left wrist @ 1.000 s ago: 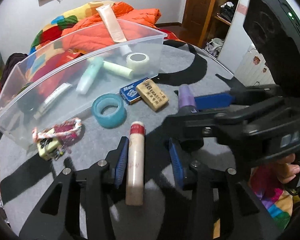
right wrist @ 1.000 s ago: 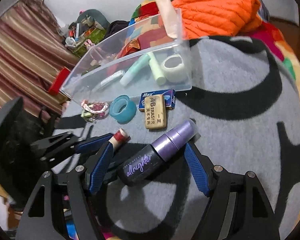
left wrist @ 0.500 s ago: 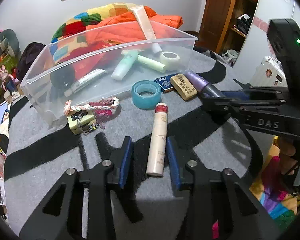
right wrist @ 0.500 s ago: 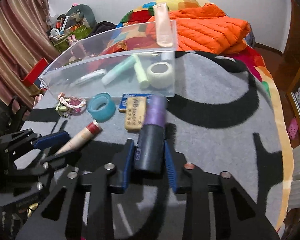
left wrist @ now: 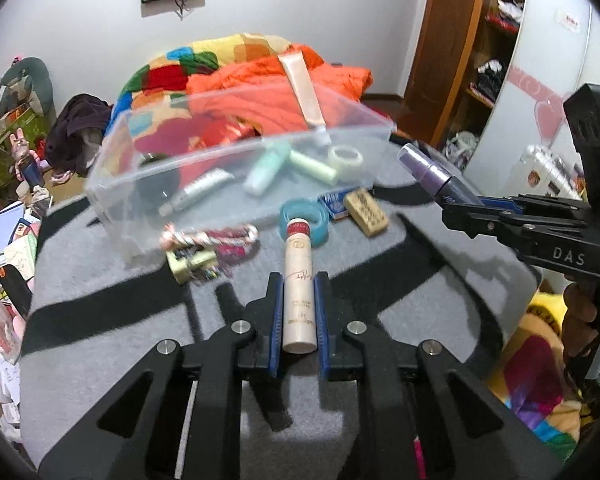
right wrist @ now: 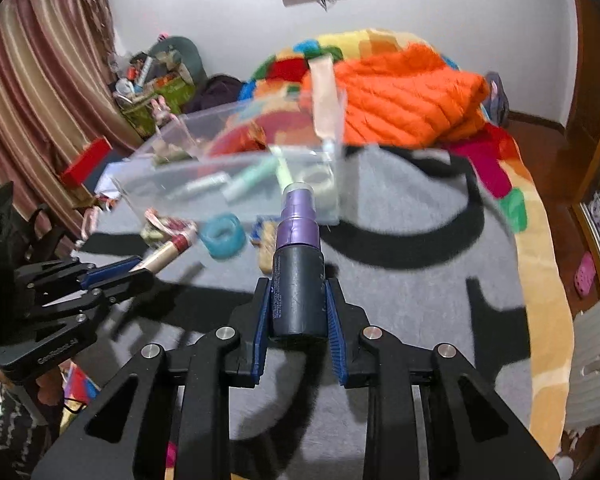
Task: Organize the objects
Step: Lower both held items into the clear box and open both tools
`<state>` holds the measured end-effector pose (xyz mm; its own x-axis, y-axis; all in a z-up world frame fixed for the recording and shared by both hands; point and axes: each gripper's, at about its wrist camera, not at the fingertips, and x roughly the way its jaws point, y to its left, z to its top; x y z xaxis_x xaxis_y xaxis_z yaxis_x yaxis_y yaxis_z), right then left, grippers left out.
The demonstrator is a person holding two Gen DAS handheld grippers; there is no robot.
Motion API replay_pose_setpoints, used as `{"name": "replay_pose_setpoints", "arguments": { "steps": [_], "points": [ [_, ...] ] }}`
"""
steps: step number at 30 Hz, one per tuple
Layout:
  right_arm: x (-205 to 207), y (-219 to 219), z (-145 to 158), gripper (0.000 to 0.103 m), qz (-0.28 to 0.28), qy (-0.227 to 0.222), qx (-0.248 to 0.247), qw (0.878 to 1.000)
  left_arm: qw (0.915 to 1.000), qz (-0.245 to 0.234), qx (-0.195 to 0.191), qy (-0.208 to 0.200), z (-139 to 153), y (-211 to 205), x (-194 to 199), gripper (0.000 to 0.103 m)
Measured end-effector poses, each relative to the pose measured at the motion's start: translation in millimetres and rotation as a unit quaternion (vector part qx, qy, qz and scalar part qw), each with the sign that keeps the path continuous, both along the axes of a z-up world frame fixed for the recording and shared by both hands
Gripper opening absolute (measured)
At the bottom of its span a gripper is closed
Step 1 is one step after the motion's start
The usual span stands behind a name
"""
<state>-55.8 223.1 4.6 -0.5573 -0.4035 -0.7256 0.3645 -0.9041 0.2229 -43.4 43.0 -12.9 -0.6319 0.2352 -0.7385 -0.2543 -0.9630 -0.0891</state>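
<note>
My left gripper (left wrist: 297,280) is shut on a cream tube with a red cap (left wrist: 297,280) and holds it above the grey mat; it also shows in the right wrist view (right wrist: 168,254). My right gripper (right wrist: 298,284) is shut on a dark spray bottle with a purple top (right wrist: 298,264), lifted off the mat; the bottle also shows in the left wrist view (left wrist: 436,178). The clear plastic bin (left wrist: 148,204) stands ahead, holding several tubes and a tape roll (left wrist: 345,156).
On the grey mat (left wrist: 400,272) in front of the bin lie a teal tape roll (left wrist: 300,216), a blue box (left wrist: 334,200), a tan eraser (left wrist: 366,214) and a braided keychain (left wrist: 204,242). An orange jacket (right wrist: 400,96) lies behind the bin.
Both grippers closed on their items and lifted them off the mat. The left took the cream tube, the right the purple spray bottle, which turned to point at the bin.
</note>
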Motion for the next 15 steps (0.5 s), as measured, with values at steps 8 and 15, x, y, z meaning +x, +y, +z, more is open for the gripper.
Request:
{"name": "replay_pose_setpoints", "arguments": {
  "steps": [8,15],
  "points": [
    [-4,-15,34,0.023,0.018,0.044,-0.017,0.999,0.9987,0.025,0.019,0.041,34,-13,-5,0.014],
    [-24,-31,52,0.023,0.022,0.069,-0.023,0.997,0.9959,0.050,0.028,0.070,59,-25,-14,0.014]
  ]
}}
